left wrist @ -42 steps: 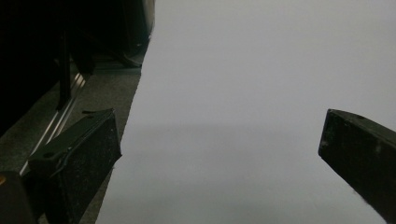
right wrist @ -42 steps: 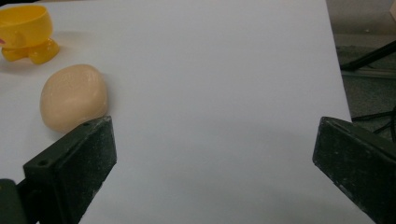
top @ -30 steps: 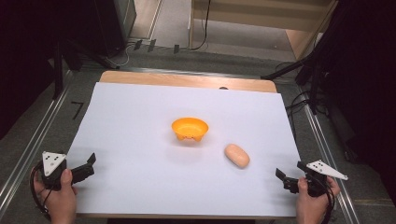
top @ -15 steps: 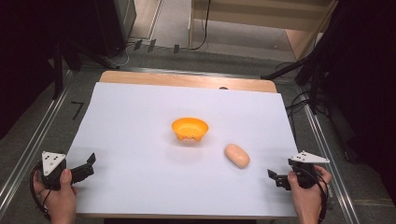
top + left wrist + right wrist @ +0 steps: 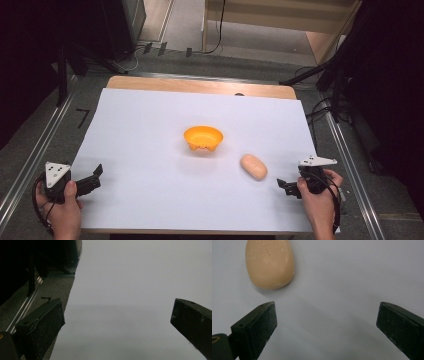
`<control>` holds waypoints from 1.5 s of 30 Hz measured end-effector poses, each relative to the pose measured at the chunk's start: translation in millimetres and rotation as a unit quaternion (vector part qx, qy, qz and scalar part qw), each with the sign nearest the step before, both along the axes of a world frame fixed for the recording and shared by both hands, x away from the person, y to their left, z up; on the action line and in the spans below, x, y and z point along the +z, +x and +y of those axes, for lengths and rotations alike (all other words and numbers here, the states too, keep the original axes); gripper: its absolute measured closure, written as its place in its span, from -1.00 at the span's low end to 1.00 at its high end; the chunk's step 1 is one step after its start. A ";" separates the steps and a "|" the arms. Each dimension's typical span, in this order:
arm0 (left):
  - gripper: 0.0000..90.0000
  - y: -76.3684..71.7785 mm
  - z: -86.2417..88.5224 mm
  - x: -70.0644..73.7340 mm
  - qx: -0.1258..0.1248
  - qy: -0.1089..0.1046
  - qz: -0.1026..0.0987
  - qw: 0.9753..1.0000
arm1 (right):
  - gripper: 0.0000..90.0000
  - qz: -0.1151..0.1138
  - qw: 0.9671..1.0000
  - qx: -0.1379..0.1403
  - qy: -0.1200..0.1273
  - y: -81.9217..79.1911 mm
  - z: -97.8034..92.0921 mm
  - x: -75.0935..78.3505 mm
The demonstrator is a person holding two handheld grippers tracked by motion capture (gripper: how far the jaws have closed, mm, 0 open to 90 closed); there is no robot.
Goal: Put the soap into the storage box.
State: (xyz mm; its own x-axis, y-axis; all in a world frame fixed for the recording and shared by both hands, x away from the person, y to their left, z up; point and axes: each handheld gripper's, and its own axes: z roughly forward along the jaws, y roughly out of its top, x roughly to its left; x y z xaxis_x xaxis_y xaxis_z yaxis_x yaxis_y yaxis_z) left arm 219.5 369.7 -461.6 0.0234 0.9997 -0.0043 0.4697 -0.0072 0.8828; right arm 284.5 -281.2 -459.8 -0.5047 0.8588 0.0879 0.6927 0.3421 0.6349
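White paper (image 5: pixel 150 150) covers your wooden table (image 5: pixel 200 85) nearly edge to edge, giving a plain, flat field where both objects stand out and nothing blocks an approach. Your orange bowl (image 5: pixel 203 137) sits upright near the middle, open side up, probably as the place to drop something into. Just beside it, toward your right and nearer you, the tan bread roll (image 5: pixel 253 166) lies flat on the paper, apart from the bowl. Your right gripper (image 5: pixel 287 187) hovers near the roll with its jaws spread wide and pointed toward it; in the right gripper view the roll (image 5: pixel 270 263) lies ahead and left of the gap, so you likely need to swing left before closing. Your left gripper (image 5: pixel 90 181) waits at the paper's left edge, jaws also spread, holding nothing
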 end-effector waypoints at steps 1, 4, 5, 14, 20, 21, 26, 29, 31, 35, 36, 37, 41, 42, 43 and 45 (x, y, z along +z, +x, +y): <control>-1.00 0.2 0.0 0.0 -0.001 0.000 0.000 1.000 | -0.93 0.000 1.000 0.001 0.001 1.1 1.4 0.8; -1.00 0.3 -0.4 0.0 -0.001 0.001 0.002 1.000 | -0.93 0.002 1.000 0.005 0.001 4.4 5.1 2.7; -1.00 0.0 -0.2 0.1 -0.001 0.002 0.002 1.000 | -0.93 0.003 1.000 0.009 0.003 5.5 6.0 3.1; -1.00 0.3 -0.7 0.0 0.000 0.002 0.002 1.000 | -0.93 0.014 1.000 0.025 -0.004 12.8 16.3 8.4; -1.00 0.6 -1.3 -0.3 -0.001 0.005 0.002 1.000 | -0.93 0.019 0.999 0.035 -0.007 18.5 23.8 8.0; -1.00 0.6 -1.4 -0.3 -0.001 0.005 0.002 1.000 | -0.93 0.022 0.999 0.034 -0.005 18.9 25.3 8.5; -1.00 0.3 -1.1 -0.1 -0.001 0.005 0.002 1.000 | -0.93 0.027 0.999 0.039 -0.011 24.3 34.5 10.1; -1.00 0.4 -1.1 -0.1 -0.001 0.005 0.003 1.000 | -0.93 0.028 0.999 0.045 -0.010 28.0 38.9 10.7; -1.00 0.5 -1.2 -0.2 -0.002 0.005 0.003 1.000 | -0.93 0.030 0.998 0.048 -0.012 31.1 42.4 11.0; -1.00 0.6 -1.0 -0.2 -0.001 0.004 0.003 1.000 | -0.93 0.030 0.998 0.050 -0.013 35.2 47.9 11.7; -1.00 0.5 -1.0 -0.2 -0.001 0.004 0.003 1.000 | -0.93 0.028 0.998 0.051 -0.015 35.8 49.0 12.0; -1.00 0.3 -1.0 -0.1 -0.001 0.004 0.003 1.000 | -0.93 0.029 0.998 0.049 -0.013 36.1 50.2 12.1; -1.00 0.3 -0.8 -0.1 -0.002 0.004 0.002 1.000 | -0.93 0.032 0.998 0.054 -0.013 39.0 55.8 10.3; -1.00 0.3 -0.8 0.0 -0.002 0.004 0.003 1.000 | -0.93 0.031 0.998 0.055 -0.015 39.8 57.4 9.6; -1.00 0.3 -0.9 -0.1 -0.001 0.004 0.003 1.000 | -0.93 0.033 0.998 0.055 -0.014 40.6 59.1 8.8; -1.00 0.3 -1.0 -0.1 -0.002 0.005 0.002 1.000 | -0.93 0.035 0.998 0.056 -0.017 42.2 62.0 7.2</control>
State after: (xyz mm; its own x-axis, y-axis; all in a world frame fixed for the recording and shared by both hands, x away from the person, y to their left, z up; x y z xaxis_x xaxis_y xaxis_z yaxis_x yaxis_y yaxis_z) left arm 219.9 368.7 -461.8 0.0267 0.9996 0.0052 0.4738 -0.0173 0.8805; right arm 326.7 -219.2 -452.5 -0.5913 0.8004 0.0990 0.6914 0.4399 0.5731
